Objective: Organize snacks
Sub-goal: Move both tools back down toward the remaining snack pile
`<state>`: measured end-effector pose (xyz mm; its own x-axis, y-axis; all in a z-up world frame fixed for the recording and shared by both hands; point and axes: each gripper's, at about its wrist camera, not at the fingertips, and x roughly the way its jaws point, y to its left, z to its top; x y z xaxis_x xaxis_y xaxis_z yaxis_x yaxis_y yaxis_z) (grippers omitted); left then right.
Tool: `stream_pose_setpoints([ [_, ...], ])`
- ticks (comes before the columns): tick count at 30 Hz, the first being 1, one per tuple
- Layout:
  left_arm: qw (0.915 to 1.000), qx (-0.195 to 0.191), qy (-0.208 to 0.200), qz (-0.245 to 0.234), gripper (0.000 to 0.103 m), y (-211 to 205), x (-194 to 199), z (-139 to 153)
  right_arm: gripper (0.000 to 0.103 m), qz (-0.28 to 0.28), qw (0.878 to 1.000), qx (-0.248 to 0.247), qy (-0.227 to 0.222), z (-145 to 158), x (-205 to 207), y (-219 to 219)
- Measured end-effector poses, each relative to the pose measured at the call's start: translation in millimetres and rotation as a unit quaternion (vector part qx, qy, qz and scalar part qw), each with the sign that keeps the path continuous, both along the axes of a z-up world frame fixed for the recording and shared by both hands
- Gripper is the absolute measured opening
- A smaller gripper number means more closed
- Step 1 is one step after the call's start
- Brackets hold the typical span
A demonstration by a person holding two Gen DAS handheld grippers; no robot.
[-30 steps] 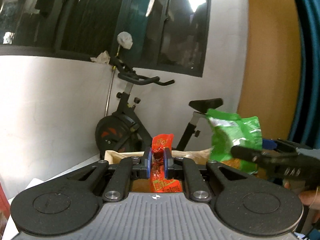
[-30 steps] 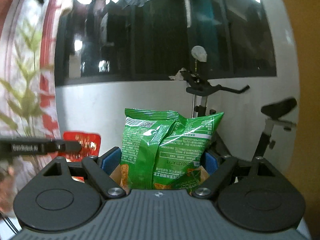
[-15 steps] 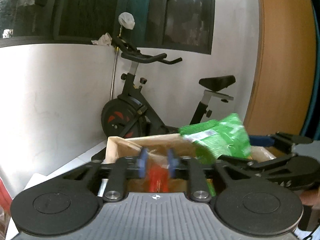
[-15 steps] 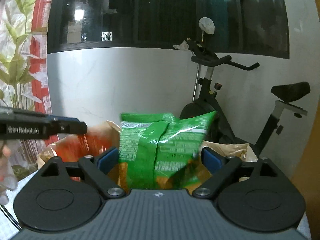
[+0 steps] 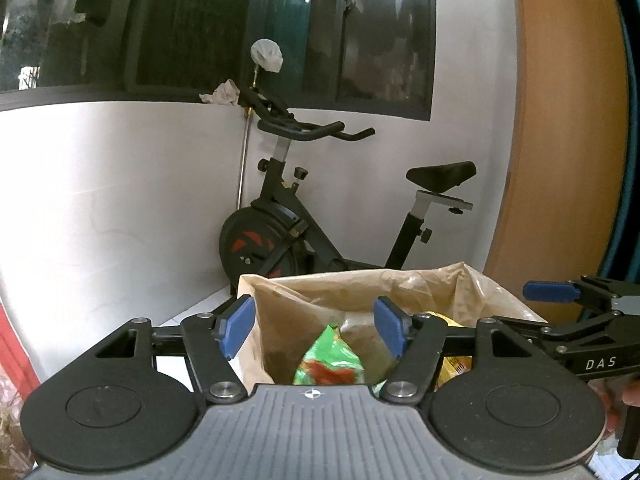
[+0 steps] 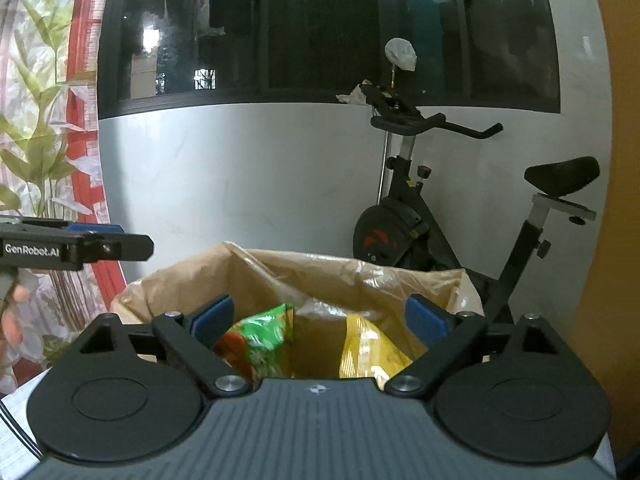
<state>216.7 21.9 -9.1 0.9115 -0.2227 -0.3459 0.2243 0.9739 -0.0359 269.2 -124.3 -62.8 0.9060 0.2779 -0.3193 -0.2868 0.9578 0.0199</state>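
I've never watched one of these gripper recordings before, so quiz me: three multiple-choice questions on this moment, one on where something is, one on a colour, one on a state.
1. Where does the green snack packet lie?
A. Inside the brown bag
B. On the bike's saddle
C. Between the right gripper's pads

2. What colour is the packet beside the green one in the bag?
A. Blue
B. Yellow
C. White

3. How do the left gripper's jaws stand?
A. Shut on a red packet
B. Open, with nothing held
C. Shut on the bag's rim

Answers:
1 A: the right wrist view shows it down inside the bag, below the pads.
2 B: a yellow packet lies to its right.
3 B: the blue pads stand apart, having just been opening, over the bag's mouth.
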Motion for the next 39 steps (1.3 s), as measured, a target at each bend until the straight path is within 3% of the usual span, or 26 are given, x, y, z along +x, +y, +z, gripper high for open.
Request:
stream_pose_setpoints([
  [21,0.9992,-0.024,0.020,0.023,0.079,22.2,-72.7,-39.6,0.095,-0.011,0.999,0.037,0.001,-27.1,-78.5,-16.7],
  [39,0.9971,-0.015,0.068,0.031,0.083,21.9,-88.3,-91.0,0.095,-0.024,0.999,0.026,0.041,-84.2,-103.6,-18.4],
])
